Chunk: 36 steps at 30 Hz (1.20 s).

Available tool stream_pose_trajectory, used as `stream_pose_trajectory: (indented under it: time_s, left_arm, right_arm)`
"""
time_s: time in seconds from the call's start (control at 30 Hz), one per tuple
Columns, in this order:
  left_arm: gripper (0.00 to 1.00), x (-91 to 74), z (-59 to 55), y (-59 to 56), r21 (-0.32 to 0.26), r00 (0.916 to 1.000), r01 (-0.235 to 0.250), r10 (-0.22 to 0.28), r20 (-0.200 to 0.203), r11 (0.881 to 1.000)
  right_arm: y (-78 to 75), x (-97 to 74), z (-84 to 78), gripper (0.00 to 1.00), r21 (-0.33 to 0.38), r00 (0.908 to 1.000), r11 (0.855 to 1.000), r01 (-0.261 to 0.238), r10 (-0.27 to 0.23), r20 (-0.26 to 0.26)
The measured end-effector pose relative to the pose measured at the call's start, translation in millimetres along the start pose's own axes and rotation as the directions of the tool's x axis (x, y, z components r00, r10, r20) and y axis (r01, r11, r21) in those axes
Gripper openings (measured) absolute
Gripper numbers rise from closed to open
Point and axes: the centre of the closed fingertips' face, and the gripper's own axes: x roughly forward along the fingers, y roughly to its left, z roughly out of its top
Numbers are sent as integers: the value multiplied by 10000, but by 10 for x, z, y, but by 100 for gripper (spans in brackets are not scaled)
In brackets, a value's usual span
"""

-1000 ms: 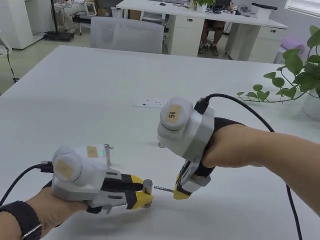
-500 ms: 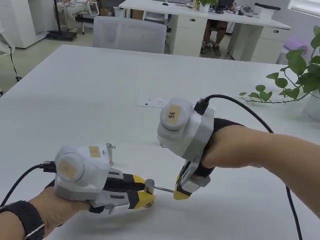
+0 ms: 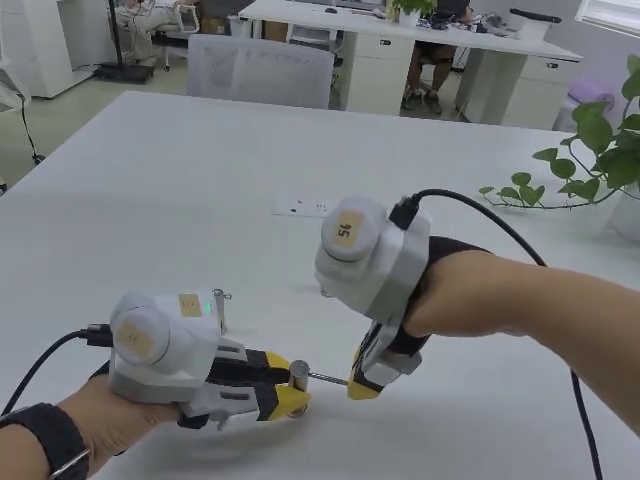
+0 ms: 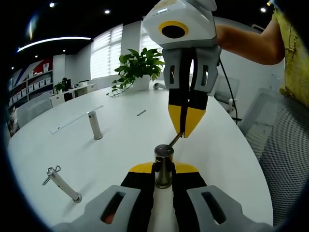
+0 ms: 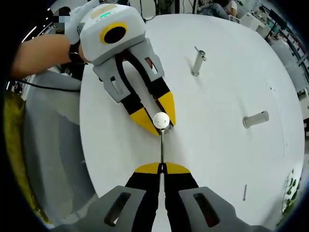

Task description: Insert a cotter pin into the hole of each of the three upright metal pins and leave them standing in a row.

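Cotter pin (image 5: 162,147) in R hand-held gripper (image 5: 162,167), tip at upright metal pin (image 4: 163,166)

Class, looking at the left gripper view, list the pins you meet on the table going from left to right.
In order: metal pin with a cotter pin fitted → bare upright metal pin → loose cotter pin lying flat → clamped metal pin in the left gripper.

The left claw (image 4: 163,170) clamps an upright metal pin (image 4: 163,154). The right claw (image 4: 185,126) comes in from above, pinching a cotter pin (image 4: 175,139) whose tip reaches the pin's head. Left on the white counter (image 4: 125,140) are a bare pin (image 4: 95,125) and a fitted pin (image 4: 63,180).
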Motion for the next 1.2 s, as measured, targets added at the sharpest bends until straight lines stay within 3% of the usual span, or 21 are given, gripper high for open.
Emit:
stream_pose_trajectory:
  time_s: [0.53, 1.2]
  left_arm:
    - [11, -15, 9, 8, 3, 10000, -51, 51, -24, 10000]
    - [11, -22, 6, -28, -5, 10000, -44, 44, -16, 10000]
  right_arm:
    - [25, 14, 10, 3, 201, 9996, 9998, -97, 102, -250]
    - [42, 38, 125, 3, -85, 9992, 9997, 244, -247, -303]
